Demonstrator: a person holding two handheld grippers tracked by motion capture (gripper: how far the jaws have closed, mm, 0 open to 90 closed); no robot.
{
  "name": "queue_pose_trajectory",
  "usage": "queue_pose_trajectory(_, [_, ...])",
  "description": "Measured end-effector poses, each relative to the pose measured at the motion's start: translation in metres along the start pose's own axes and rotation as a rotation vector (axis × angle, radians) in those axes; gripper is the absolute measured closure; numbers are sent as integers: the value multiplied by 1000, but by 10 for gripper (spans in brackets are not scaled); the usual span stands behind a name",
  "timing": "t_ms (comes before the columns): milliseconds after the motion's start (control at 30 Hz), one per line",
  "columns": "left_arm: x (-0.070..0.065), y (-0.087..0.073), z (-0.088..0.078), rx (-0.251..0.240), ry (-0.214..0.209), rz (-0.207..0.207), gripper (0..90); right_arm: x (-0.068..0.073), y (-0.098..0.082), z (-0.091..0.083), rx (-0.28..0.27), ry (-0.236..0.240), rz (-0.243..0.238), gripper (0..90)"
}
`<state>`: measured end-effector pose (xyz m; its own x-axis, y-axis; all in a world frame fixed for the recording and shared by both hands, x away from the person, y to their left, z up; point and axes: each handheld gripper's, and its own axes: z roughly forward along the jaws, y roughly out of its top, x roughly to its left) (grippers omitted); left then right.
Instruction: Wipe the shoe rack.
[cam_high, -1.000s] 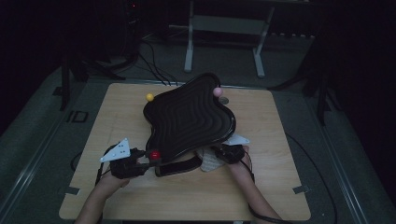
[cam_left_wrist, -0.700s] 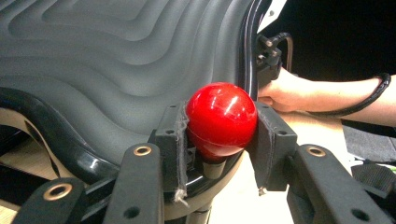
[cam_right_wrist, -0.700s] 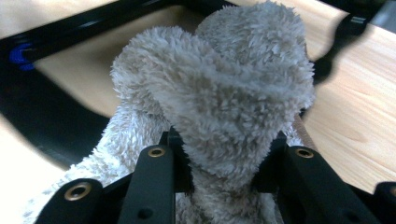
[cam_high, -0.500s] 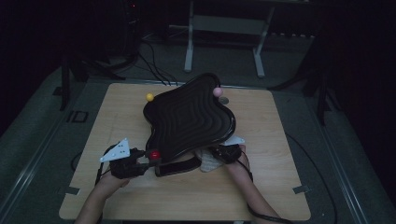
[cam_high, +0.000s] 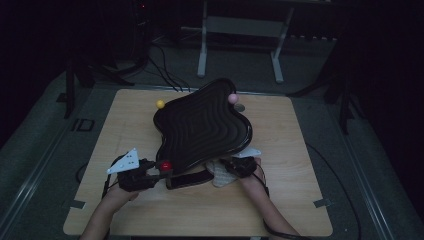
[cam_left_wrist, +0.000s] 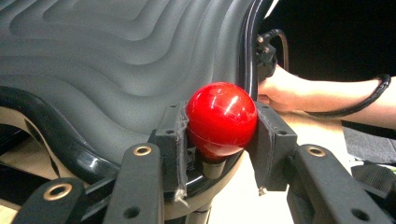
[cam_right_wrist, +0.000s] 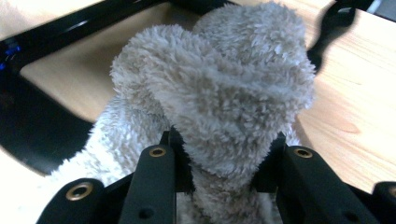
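Observation:
A black board (cam_high: 202, 127) with wavy ridges stands tilted on the wooden table (cam_high: 300, 190), its far side raised. At its near left corner sits a red ball (cam_high: 165, 165), and my left gripper (cam_high: 163, 170) is shut on that ball. The left gripper view has the red ball (cam_left_wrist: 220, 116) pressed between both pads of the left gripper (cam_left_wrist: 220, 136), with the ridged board (cam_left_wrist: 116, 60) behind it. My right gripper (cam_high: 227, 168) is under the board's near edge, shut on a fluffy beige cloth (cam_high: 218, 176). In the right gripper view the cloth (cam_right_wrist: 224, 93) bulges out of the right gripper (cam_right_wrist: 224, 156).
A yellow ball (cam_high: 160, 104) and a pink ball (cam_high: 232, 98) sit at the board's far corners. A black frame (cam_high: 187, 179) lies under the board's near edge. Beyond the table stand a metal stand (cam_high: 240, 30) and cables on the floor.
The right hand has edged slightly left with the cloth under the board's near edge. The left gripper and the red ball have stayed where they were.

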<state>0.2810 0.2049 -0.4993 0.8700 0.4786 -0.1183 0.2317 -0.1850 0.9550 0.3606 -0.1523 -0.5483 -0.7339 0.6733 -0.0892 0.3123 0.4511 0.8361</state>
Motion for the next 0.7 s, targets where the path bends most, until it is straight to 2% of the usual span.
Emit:
queue_pose_trajectory(33, [0, 0, 0, -4, -1, -3, 600, 5, -1, 0, 3, 7, -32, 679])
queue_pose_trajectory(133, [0, 0, 0, 1, -1, -1, 600, 22, -4, -3, 0, 81, -91, 680])
queue_pose_trajectory(167, [0, 0, 0, 0, -1, -2, 600, 24, -3, -5, 9, 83, -108, 680])
queue_pose_trajectory(233, [0, 0, 0, -2, -1, -4, 600, 18, 0, -6, 17, 70, -100, 678])
queue_pose_trajectory(267, [0, 0, 0, 0, 0, -3, 600, 14, -1, -5, 17, 39, -90, 678])
queue_pose_trajectory(300, [0, 0, 0, 1, 2, -2, 600, 10, -1, -5, 15, 29, -70, 678])
queue_pose_trajectory(333, [0, 0, 0, 0, 3, -2, 600, 8, -2, -5, 8, 44, -44, 679])
queue_pose_trajectory(400, [0, 0, 0, -2, -1, -2, 599, 18, -4, -5, 16, 42, -75, 681])
queue_pose_trajectory(500, [0, 0, 0, -1, 2, -1, 599, 38, -4, -8, 10, 141, -135, 681])
queue_pose_trajectory(533, [0, 0, 0, -1, 3, -1, 599, 43, -3, -9, 8, 154, -166, 681])
queue_pose_trajectory(600, [-1, 1, 0, 4, 8, 3, 599, 45, 0, -9, 17, 154, -185, 679])
queue_pose_trajectory(633, [-1, 1, 0, 4, 10, 3, 599, 41, 1, -9, 21, 145, -170, 679])
queue_pose_trajectory(700, [-1, 0, 0, 1, 8, 1, 599, 34, 1, -6, 25, 98, -136, 680])
